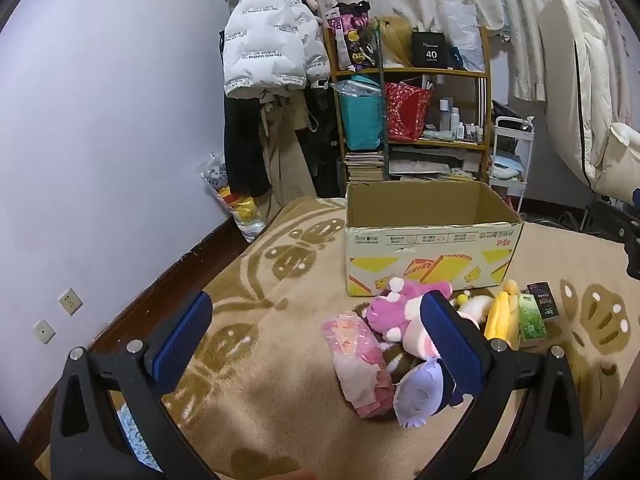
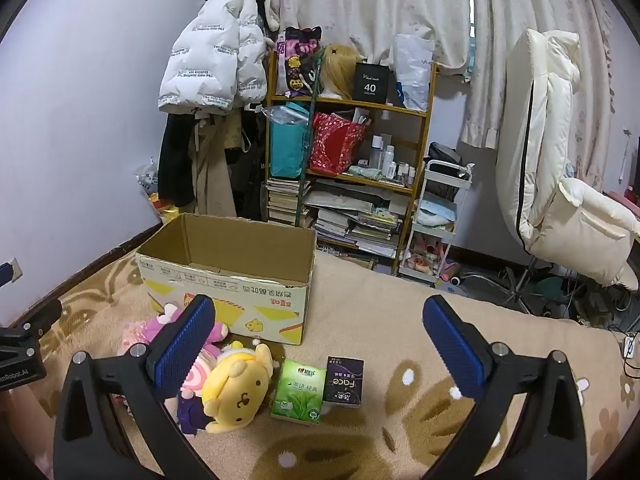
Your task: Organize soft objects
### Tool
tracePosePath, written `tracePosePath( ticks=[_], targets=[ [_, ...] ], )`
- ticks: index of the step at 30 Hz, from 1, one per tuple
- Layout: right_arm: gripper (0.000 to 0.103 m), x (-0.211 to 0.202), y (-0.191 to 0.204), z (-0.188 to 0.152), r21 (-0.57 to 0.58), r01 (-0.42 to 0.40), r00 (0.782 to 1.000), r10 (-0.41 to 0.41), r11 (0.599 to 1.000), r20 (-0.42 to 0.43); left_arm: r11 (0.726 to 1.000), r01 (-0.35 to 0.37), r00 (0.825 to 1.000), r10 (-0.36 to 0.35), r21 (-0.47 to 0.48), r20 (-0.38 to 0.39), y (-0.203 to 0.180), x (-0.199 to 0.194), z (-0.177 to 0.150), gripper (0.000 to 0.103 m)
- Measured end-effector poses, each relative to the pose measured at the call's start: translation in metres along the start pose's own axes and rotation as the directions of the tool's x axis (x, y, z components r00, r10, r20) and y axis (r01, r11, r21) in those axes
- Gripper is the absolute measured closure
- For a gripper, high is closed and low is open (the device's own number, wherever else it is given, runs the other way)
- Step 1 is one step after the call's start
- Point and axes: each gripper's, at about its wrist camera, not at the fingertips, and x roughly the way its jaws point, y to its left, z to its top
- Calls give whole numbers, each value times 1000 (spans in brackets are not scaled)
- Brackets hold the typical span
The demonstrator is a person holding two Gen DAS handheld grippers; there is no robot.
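An open cardboard box (image 1: 432, 236) (image 2: 224, 264) stands on the tan patterned blanket (image 1: 260, 400) (image 2: 380, 320). In front of it lies a heap of soft toys: a pink plush (image 1: 394, 312) (image 2: 160, 326), a pink wrapped doll (image 1: 356, 360), a purple-and-white plush (image 1: 420, 396) and a yellow dog plush (image 2: 236, 388) (image 1: 500, 316). A green tissue pack (image 2: 300, 390) (image 1: 532, 320) and a dark tissue pack (image 2: 344, 378) (image 1: 546, 300) lie beside them. My left gripper (image 1: 316, 340) hovers open, left of and above the heap. My right gripper (image 2: 320, 348) is open above the tissue packs, holding nothing.
A cluttered wooden shelf (image 2: 348, 152) and hanging coats (image 2: 212, 76) stand behind the box. A white trolley (image 2: 436, 220) and a cream chair (image 2: 552, 168) are to the right. A wall (image 1: 100, 140) with sockets runs along the left.
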Motion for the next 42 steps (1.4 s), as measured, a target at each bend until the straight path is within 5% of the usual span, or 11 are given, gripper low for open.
tracePosePath(
  ticks=[42],
  targets=[
    [0,-3,2,2,-17,0,1000,0,1000,9,1000,5,1000,-5,14,-16,-5,4,-5,0]
  ],
)
